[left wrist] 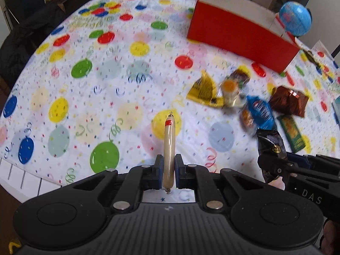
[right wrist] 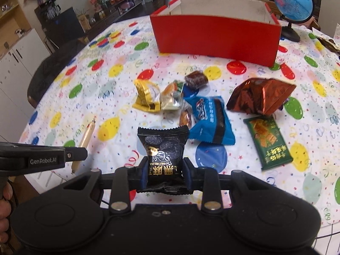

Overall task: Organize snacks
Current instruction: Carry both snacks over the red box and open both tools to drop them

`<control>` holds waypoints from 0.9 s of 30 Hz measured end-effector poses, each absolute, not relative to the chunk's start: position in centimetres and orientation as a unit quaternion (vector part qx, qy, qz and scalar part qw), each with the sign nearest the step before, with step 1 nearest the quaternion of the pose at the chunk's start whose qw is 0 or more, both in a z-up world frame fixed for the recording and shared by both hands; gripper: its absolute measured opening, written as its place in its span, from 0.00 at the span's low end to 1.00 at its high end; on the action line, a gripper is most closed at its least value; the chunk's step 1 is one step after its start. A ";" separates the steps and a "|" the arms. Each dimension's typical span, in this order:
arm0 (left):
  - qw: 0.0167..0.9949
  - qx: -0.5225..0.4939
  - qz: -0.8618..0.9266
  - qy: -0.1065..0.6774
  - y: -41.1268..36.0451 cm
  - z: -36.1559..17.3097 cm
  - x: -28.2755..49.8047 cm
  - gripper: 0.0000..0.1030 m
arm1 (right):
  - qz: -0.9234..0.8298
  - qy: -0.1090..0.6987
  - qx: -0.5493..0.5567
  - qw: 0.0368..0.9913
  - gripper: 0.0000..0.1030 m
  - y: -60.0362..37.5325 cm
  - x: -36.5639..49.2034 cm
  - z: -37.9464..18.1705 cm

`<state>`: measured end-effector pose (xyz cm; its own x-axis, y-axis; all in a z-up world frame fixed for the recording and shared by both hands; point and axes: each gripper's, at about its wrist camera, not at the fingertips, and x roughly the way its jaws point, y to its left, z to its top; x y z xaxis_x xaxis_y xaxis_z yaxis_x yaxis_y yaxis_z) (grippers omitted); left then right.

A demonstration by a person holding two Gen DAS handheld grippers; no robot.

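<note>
Both grippers are carrying a snack each, presumably so that two go to the box [right wrist: 214, 36] in one trip. The left gripper [left wrist: 169, 165] is pinching a sausage stick [left wrist: 169, 146] low on its length, jaws nearly shut, so most of the stick is jutting forward past the pads. The right gripper [right wrist: 164, 174] is clamping a black packet [right wrist: 162, 150] across its lower half, jaws set narrow, with the crimped top standing free. Both are pointing steeply down at the tablecloth [left wrist: 85, 85], side by side at the near edge. The other snacks are lying clustered between them and the open red box, which is sitting at the far side beside a globe [right wrist: 292, 2].
</note>
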<state>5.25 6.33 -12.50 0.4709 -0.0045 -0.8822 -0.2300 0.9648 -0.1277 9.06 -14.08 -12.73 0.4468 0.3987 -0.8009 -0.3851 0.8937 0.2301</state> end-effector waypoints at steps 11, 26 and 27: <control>0.883 -0.094 0.052 0.456 4.2 -7.0 7.0 0.10 | 0.211 0.417 0.023 0.884 0.30 -17.0 10.2 -8.2; 0.910 -0.049 0.005 0.412 0.1 -1.3 12.7 0.10 | 0.177 0.362 0.041 0.914 0.30 -20.1 13.7 -2.3; 0.911 -0.046 0.001 0.409 -0.1 -1.1 13.2 0.10 | 0.175 0.360 0.042 0.916 0.30 -20.2 14.1 -2.1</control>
